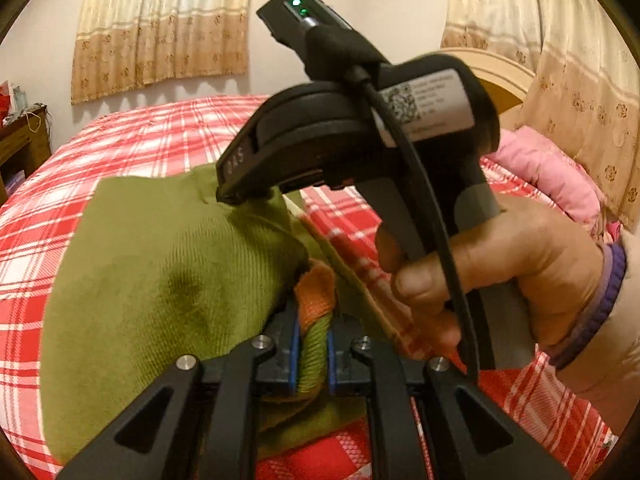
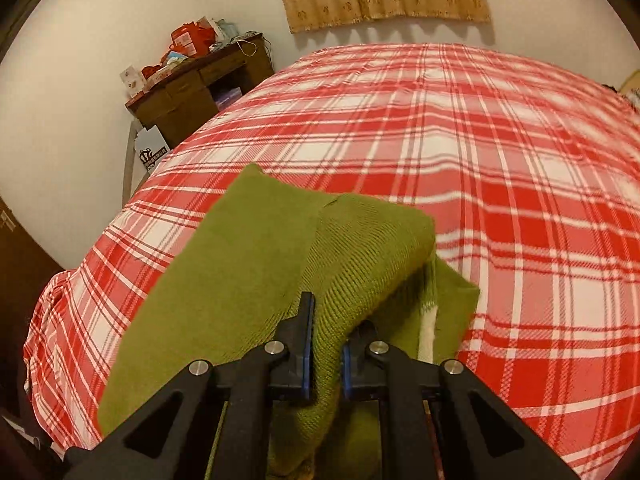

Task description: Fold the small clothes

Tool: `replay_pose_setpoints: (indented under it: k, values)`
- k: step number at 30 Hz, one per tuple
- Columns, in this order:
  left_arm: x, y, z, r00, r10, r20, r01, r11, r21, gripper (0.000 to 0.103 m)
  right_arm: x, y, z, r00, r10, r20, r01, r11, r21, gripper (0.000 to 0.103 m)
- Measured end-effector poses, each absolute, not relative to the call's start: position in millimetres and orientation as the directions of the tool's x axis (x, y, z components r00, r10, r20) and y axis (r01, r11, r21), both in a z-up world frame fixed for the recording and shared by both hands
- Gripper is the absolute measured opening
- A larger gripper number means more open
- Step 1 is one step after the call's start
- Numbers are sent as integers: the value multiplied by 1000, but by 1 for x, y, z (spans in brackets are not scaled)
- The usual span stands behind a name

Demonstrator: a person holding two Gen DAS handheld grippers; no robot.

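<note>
Garment: a small green knit piece [image 1: 160, 264], held above a bed [image 1: 120, 132] w/ a red-and-white plaid cover. I'm holding it w/ both grippers at once.

Left wrist view: my left gripper [image 1: 312, 354] sits at bottom centre, its blue-padded fingers [image 1: 294, 354] clamped on a bunched ribbed green edge w/ an orange patch [image 1: 316, 292] just above the pinch. The cloth spreads up & left from there. Centre-right, a person's hand [image 1: 504, 264] grips the handle of my right gripper [image 1: 234, 196], whose tip bites the same cloth at mid-frame. Curtains [image 1: 164, 28] hang in the upper left, a pink pillow [image 1: 536, 164] lies at right.

Right wrist view: fingers [image 2: 307, 354] at bottom centre pressed onto a thick ridge of green knit running between them; one flap lies over another toward the middle of the frame. A white strip [image 2: 428, 336] shows just right of the fingers. A cluttered dresser [image 2: 200, 80] stands upper left.

My read: two pinch points on one edge keep the cloth spread & off the cover, so one half can be carried over the other as a fold. Fold looks partly made, not yet laid flat.
</note>
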State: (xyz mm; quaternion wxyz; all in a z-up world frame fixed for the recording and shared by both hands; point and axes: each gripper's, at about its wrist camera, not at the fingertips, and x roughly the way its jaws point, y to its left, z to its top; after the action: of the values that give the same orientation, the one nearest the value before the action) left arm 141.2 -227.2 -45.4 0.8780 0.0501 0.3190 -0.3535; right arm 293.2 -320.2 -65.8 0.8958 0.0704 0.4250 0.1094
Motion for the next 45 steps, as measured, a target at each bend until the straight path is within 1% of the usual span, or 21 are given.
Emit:
replay_pose_setpoints:
  k: [6,11,23,24,26,35,42,45]
  values:
    - [130,-229,-45,535,-600,-595,663,734,-144,10,291,-339,-72,627,271,-731,-104,958,265,10]
    - [129,-229,-47,523,-591,-614,668,732,-136,10,288,-346,-77,615,257,-746,-87,962,260,10]
    - [136,-231,-48,518,-565,-642,658,743,-122,10,290,-349,-90,609,270,-745,-86,957,277,10]
    - [151,-234,-46,519,-562,-644,656,745,-121,10,290,-348,-91,609,270,-746,-88,958,274,10]
    - [150,-235,-46,519,-560,-646,656,746,-120,10,291,-347,-93,614,268,-743,-93,959,269,10]
    - [156,-232,-48,501,-576,-646,652,742,-157,11,289,-347,-96,628,272,-729,-95,957,275,11]
    - [163,-222,-51,466,-618,-633,651,724,-228,11,287,-350,-97,631,289,-720,-88,949,303,11]
    - [163,-223,-51,469,-616,-633,650,726,-224,11,288,-350,-96,628,282,-726,-84,951,297,11]
